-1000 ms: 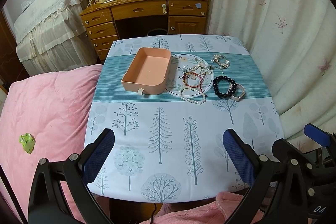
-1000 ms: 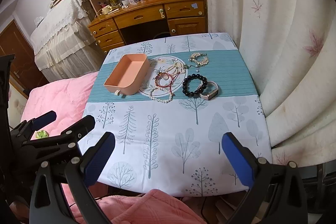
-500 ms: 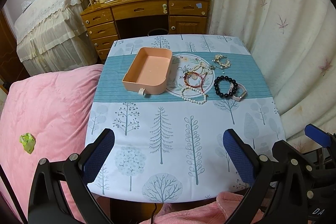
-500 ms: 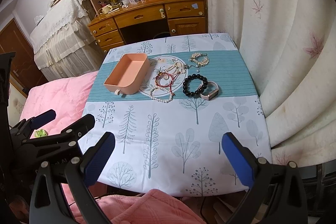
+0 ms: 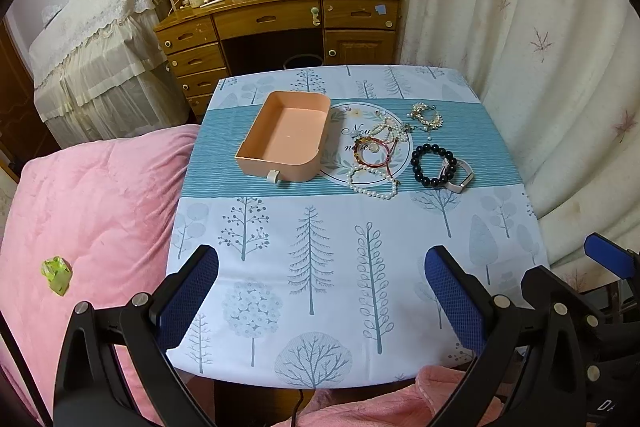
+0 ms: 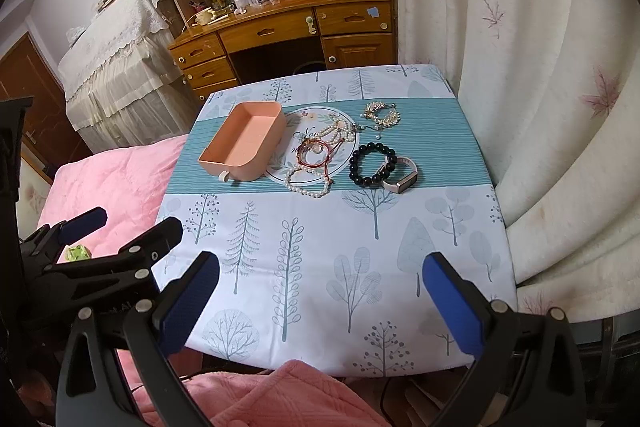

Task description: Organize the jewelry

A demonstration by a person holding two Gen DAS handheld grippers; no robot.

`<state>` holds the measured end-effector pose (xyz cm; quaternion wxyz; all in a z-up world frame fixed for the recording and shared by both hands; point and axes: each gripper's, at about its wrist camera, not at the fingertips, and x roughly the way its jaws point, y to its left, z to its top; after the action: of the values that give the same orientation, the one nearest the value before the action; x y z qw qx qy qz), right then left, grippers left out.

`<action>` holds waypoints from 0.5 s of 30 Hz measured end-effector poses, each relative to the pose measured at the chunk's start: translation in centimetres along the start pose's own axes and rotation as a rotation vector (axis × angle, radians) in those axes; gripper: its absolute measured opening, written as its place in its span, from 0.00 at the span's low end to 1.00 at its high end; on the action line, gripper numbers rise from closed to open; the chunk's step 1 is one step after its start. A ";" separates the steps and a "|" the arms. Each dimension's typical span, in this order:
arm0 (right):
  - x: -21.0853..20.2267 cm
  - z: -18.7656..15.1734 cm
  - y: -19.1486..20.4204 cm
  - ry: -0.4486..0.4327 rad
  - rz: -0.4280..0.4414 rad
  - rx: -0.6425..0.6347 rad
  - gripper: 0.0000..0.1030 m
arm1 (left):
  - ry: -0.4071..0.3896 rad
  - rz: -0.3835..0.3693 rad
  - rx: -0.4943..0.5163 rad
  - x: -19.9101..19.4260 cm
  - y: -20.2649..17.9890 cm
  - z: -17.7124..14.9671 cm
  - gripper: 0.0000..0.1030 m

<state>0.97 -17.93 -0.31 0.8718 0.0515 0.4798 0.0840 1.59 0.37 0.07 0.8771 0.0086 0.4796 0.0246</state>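
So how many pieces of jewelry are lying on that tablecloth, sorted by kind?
Pearl strands: 2, one nearest the camera, one farther back
Red cord bracelet: 1
Black bead bracelet: 1
Gold leafy bracelet: 1
Watch-like band: 1
Total: 6, though the tangled middle pile may hide more.

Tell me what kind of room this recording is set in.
Most likely a bedroom at home. A pink quilt lies beside the small table, a wooden desk with cluttered shelves stands behind it, and curtains hang on the right.
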 end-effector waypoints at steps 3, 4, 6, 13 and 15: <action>0.2 0.1 0.2 0.000 -0.004 0.002 0.99 | 0.003 0.003 0.007 0.1 -0.4 0.2 0.99; 0.3 0.4 0.1 0.003 -0.004 0.000 0.99 | 0.004 0.004 0.007 0.1 -0.4 0.2 0.99; 0.3 0.4 0.1 0.003 -0.007 0.000 0.99 | 0.004 0.005 0.009 0.1 -0.5 0.3 0.99; 0.6 0.7 -0.3 0.012 -0.019 -0.001 0.99 | 0.011 0.003 0.009 0.3 -0.4 0.5 0.99; 0.7 0.7 -0.3 0.014 -0.020 -0.003 0.99 | 0.013 0.001 0.009 0.4 -0.4 0.5 0.99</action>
<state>1.97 -18.05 -0.52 0.8694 0.0450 0.4862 0.0764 2.30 -0.04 -0.01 0.8740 0.0125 0.4853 0.0232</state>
